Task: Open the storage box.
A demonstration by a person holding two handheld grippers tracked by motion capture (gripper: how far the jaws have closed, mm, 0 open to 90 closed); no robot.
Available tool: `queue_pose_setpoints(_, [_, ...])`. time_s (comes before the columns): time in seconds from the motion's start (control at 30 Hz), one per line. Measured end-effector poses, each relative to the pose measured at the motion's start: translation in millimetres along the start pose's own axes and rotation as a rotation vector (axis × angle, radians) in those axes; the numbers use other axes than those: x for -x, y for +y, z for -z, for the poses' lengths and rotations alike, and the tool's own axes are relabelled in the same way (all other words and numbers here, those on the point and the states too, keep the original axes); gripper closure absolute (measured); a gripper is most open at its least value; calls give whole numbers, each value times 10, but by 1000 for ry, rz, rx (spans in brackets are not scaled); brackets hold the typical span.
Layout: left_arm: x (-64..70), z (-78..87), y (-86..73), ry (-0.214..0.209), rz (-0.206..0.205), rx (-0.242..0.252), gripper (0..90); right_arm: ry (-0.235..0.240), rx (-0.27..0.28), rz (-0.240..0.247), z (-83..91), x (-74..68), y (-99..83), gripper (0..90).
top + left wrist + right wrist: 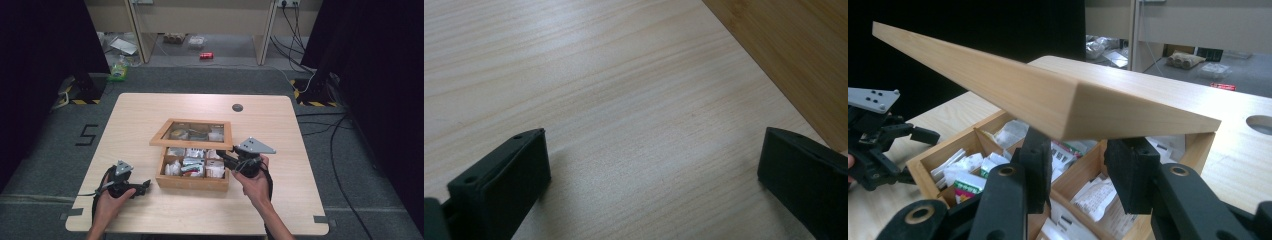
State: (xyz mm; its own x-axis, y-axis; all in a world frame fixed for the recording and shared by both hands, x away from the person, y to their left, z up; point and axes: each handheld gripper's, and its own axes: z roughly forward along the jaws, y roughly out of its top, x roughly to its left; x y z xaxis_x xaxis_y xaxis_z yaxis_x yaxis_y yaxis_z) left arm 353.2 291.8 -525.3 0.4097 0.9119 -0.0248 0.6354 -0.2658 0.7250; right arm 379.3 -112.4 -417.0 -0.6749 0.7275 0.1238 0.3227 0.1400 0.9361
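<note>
The wooden box [192, 175] sits near the centre of the surface [150, 112], a bit toward the person. Its lid [192, 132] with a glass pane is partly lifted, hinged at the far side, at 12 o'clock from the box body. Inside are compartments w/ small packets [194, 167], white and some green-printed; in the right gripper view the packets [970, 172] lie in several sections under the raised lid [1048, 100].

The right gripper [227, 159] is at approx. 3 o'clock of the box, at the right front corner, and points left into it. In the right gripper view its jaws stand a little apart, just under the lid's front edge; they seem to touch or nearly touch the underside, but I cannot tell if they press it. Nothing is clamped between them. The right hand [255, 182] holds this gripper from behind.

The left gripper [142, 186] is at approx. 9 o'clock of the box, low on the surface, near the box's left front corner but apart from it. In the left gripper view its jaws are wide apart, w/ only bare surface [624, 100] between them, and the box wall [794, 60] shows at the upper right. The left hand [112, 200] grips it. The left gripper [923, 135] also shows in the right gripper view, at the far left.
</note>
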Motion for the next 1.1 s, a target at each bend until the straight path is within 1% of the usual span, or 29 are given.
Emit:
queue_pose_setpoints(0.17, [0,0,0,0,0,0,0,-8,9,9,-32,36,71,638])
queue_pose_setpoints(0.27, [0,2,1,-1,0,-2,0,-14,19,15,-56,67,156,638])
queue_pose_setpoints(0.37, [0,1,1,-1,0,-2,0,-17,25,10,-69,77,195,638])
queue_pose_setpoints(0.4, [-1,1,1,-1,0,-2,0,-26,26,22,-80,92,233,639])
queue_pose_setpoints(0.43, [-1,1,1,-1,0,-2,0,-26,26,22,-80,92,233,639])
queue_pose_setpoints(0.47, [0,1,1,-1,1,-1,0,-34,31,18,-101,109,270,638])
queue_pose_setpoints(0.57, [0,1,1,-1,0,-2,0,-43,37,25,-124,129,314,638])
queue_pose_setpoints(0.7, [0,1,0,-1,0,-1,0,-51,34,24,-149,147,362,637])
queue_pose_setpoints(0.83, [-1,1,1,0,-1,-2,0,-68,36,23,-202,180,418,631])
queue_pose_setpoints(0.97, [-1,1,1,0,-1,-1,0,-90,36,32,-265,215,492,626])
queue_pose_setpoints(1.1, [-1,1,1,0,-1,-2,0,-102,33,33,-291,228,526,624])
